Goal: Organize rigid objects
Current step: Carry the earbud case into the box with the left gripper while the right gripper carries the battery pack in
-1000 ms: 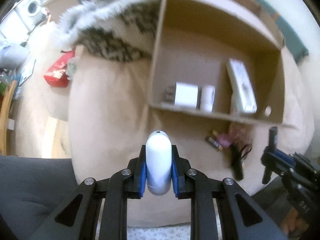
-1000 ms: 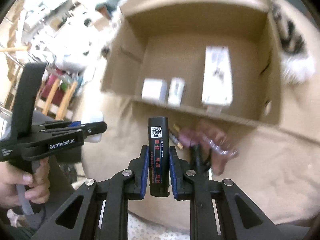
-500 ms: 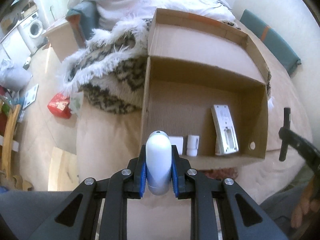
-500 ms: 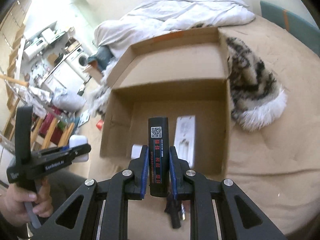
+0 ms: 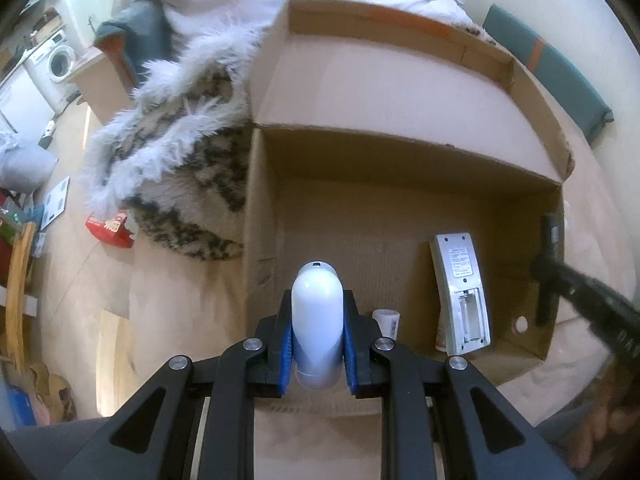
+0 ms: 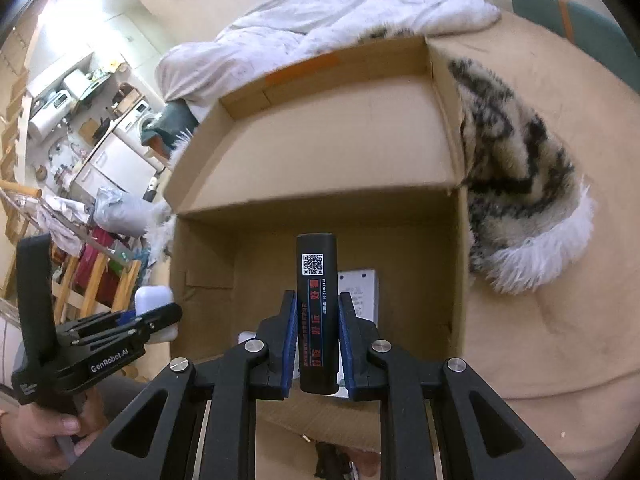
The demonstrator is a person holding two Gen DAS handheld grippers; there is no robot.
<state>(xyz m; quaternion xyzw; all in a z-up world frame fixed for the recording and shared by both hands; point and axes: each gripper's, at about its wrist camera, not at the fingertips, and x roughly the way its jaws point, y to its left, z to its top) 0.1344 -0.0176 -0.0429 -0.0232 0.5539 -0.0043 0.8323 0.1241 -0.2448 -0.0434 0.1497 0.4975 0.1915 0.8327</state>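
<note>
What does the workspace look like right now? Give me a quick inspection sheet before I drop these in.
Surface: bed with a tan cover.
Job's things: open cardboard box holds a white remote lying back-up with its battery bay open, and a small white cylinder.
Clutter: furry patterned throw beside the box; white duvet behind it.
Grippers: left tool shut on a white rounded case; right tool shut on a black stick with a QR label.
Cables: nothing seen.
Surroundings: washing machine, wooden chair, red pack on the floor.

One cardboard box (image 5: pixel 256 208), one remote control (image 5: pixel 460 292), one white capsule (image 5: pixel 317 320), one black cartridge (image 6: pixel 317 312), two claws (image 5: pixel 317 354).
</note>
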